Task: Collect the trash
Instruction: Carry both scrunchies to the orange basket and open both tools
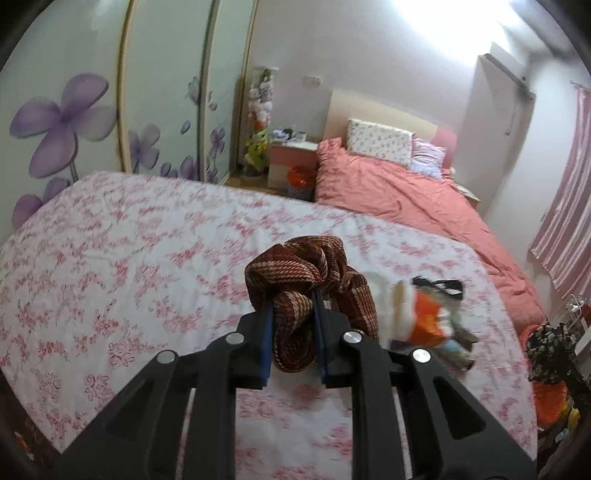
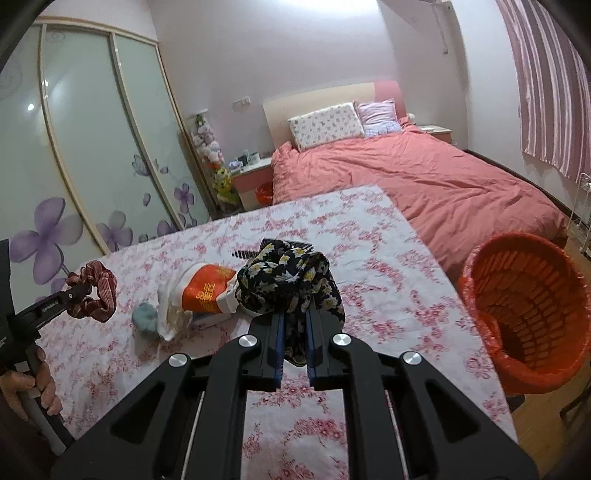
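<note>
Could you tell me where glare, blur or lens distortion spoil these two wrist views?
Left wrist view: a ceiling glare blows out the top, and the orange-and-white packet beside the brown scrunchie is smeared by motion blur. Right wrist view: sharper overall; the fisheye bows the wardrobe doors, and the orange basket stays clear.

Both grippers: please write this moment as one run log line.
left gripper: shut on brown scrunchie | right gripper: shut on floral scrunchie | basket: empty
</note>
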`<state>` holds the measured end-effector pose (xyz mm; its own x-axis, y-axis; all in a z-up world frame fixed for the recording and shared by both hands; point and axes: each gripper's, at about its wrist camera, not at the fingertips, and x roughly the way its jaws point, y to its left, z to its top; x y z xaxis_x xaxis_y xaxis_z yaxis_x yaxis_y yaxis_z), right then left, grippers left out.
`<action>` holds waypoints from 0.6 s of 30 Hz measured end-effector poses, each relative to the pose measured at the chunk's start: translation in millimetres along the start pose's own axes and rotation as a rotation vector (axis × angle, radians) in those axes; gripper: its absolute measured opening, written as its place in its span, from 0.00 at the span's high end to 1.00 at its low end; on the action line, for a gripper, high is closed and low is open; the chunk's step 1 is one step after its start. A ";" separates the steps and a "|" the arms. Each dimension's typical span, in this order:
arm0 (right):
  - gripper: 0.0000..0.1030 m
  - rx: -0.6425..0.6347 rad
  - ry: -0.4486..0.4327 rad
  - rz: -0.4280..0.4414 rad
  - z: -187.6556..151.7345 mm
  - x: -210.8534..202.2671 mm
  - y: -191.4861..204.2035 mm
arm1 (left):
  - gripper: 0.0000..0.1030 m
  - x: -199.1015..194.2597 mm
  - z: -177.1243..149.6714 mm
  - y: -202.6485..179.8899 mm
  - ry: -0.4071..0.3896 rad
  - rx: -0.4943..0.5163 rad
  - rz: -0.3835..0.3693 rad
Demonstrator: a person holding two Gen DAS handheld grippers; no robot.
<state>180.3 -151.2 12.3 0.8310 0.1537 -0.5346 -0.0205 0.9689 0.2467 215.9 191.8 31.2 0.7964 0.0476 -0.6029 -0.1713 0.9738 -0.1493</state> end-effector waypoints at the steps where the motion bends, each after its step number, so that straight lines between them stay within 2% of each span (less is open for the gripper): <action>1: 0.91 0.006 -0.011 -0.003 0.9 -5.6 -3.9 | 0.82 -4.4 0.5 -4.9 -0.006 0.005 -0.009; 7: 0.91 0.042 -0.061 -0.023 2.7 -29.9 -30.3 | 0.82 -29.3 0.5 -47.7 -0.032 0.047 -0.077; 18: 0.91 0.111 -0.125 -0.068 0.9 -59.1 -71.4 | 0.82 -49.6 -13.2 -124.9 -0.033 0.136 -0.202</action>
<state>133.2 -229.6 27.0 0.8911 0.0565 -0.4502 0.0940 0.9477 0.3051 190.1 64.9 69.4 0.8256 -0.1460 -0.5451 0.0712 0.9852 -0.1560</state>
